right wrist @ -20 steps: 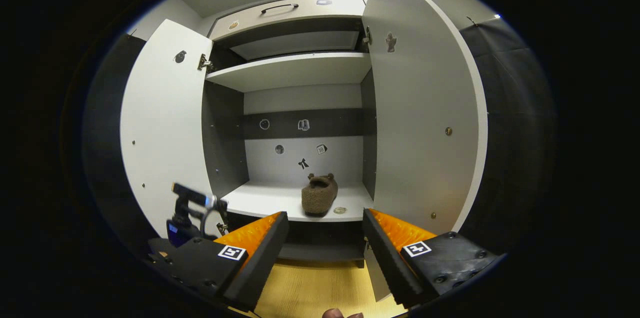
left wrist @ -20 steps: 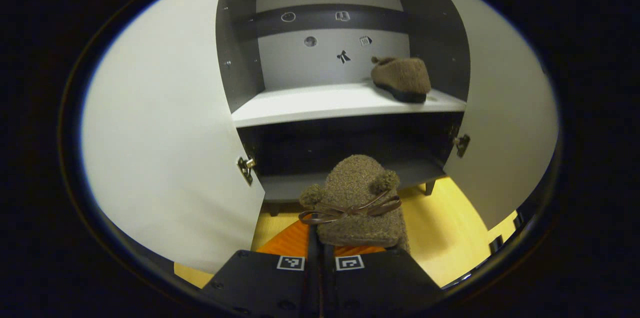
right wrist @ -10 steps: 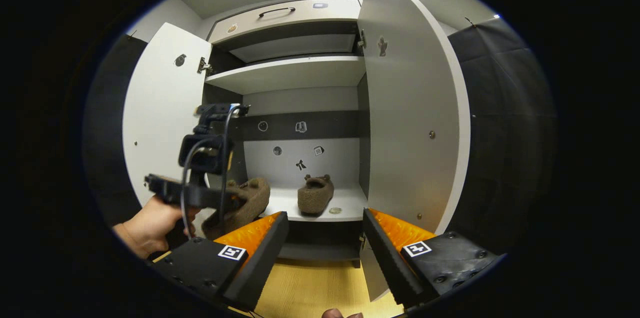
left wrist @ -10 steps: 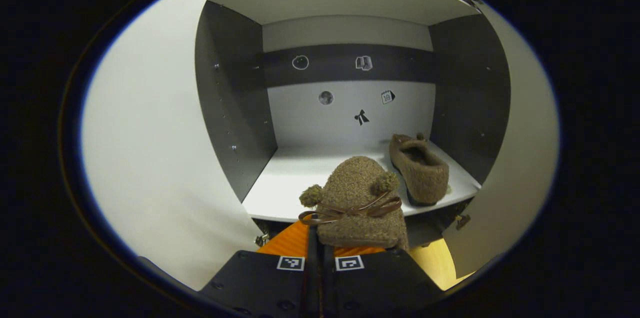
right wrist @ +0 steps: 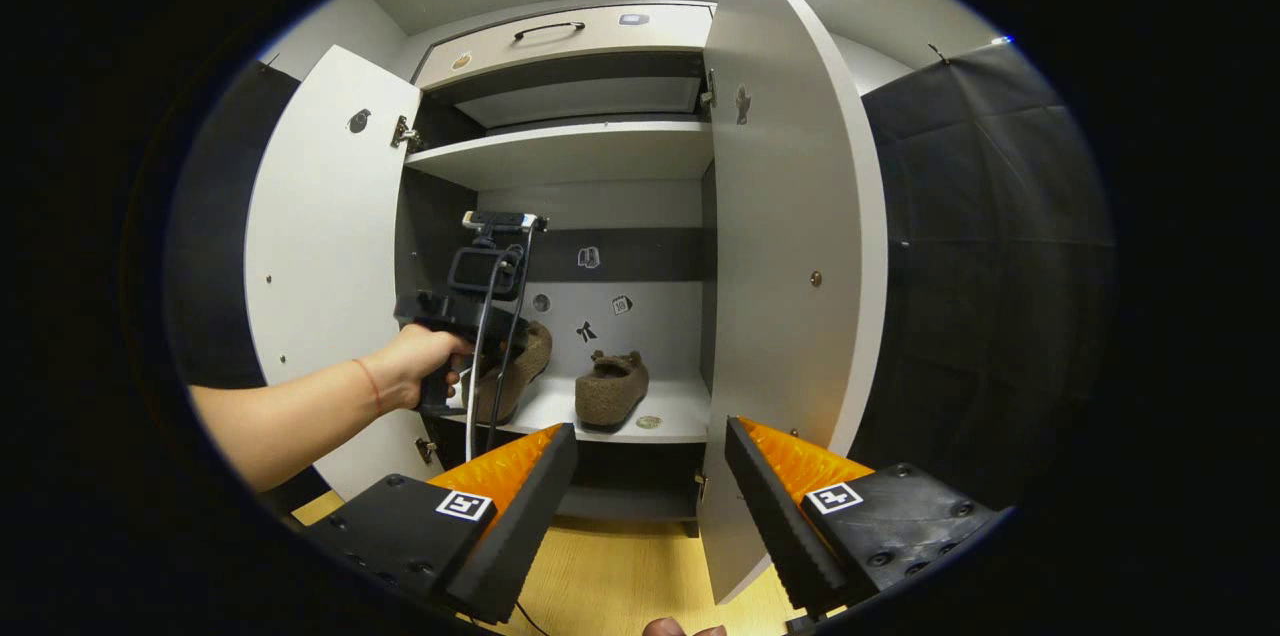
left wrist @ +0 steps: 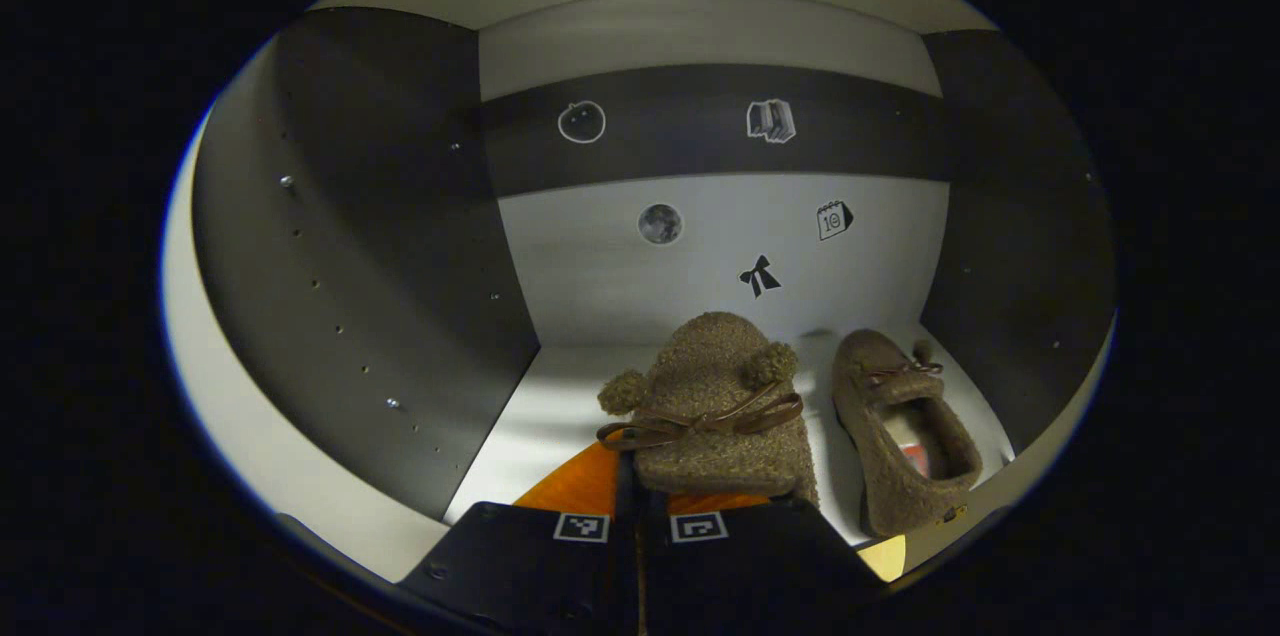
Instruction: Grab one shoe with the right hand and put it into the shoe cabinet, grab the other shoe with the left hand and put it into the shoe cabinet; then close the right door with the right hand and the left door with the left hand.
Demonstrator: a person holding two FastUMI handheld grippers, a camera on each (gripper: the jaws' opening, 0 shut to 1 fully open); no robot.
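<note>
Fuzzy brown slipper (left wrist: pixel 715 406) pinched in left hand-held gripper (left wrist: pixel 640 496); right hand-held gripper (right wrist: pixel 650 476) gapes wide.

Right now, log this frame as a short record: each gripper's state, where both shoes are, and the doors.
left gripper: shut on held shoe, inside the cabinet above the middle shelf
right gripper: open, empty, held back in front of the cabinet
placed shoe: resting on the middle shelf, right side
held shoe vs placed shoe: side by side, apart
left door: open
right door: open
task stage: second shoe not yet released
</note>
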